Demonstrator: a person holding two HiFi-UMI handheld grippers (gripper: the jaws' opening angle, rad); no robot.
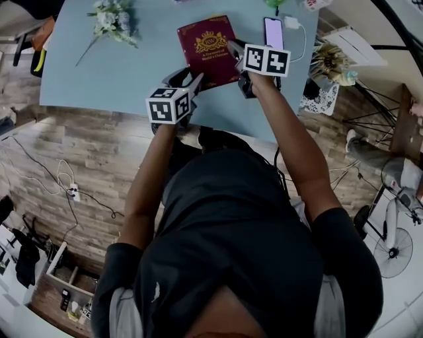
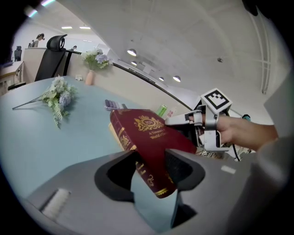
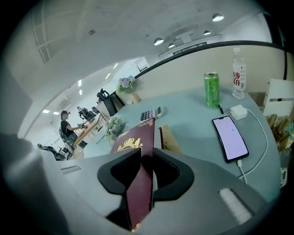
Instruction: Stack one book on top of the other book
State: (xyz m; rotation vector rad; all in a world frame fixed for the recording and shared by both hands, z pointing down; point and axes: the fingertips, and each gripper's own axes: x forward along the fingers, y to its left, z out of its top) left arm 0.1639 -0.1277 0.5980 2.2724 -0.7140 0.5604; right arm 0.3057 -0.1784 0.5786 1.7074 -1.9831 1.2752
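A dark red book with a gold crest (image 1: 208, 47) hangs tilted over the pale blue table (image 1: 119, 72), carried by both grippers. My left gripper (image 1: 196, 84) is shut on its near left corner, which shows between the pads in the left gripper view (image 2: 151, 161). My right gripper (image 1: 236, 53) is shut on the book's right edge, and the cover stands edge-on between its pads (image 3: 144, 161). A second, tan book (image 3: 169, 139) lies flat on the table just beyond and under the red one; its edge (image 2: 115, 131) peeks out below the red spine.
A lit phone (image 3: 229, 137) on a white cable and charger (image 3: 239, 111) lies right of the books. A green can (image 3: 212, 90), a water bottle (image 3: 238, 73) and a calculator (image 3: 150, 114) stand farther back. A flower sprig (image 1: 112, 20) lies at the table's far left.
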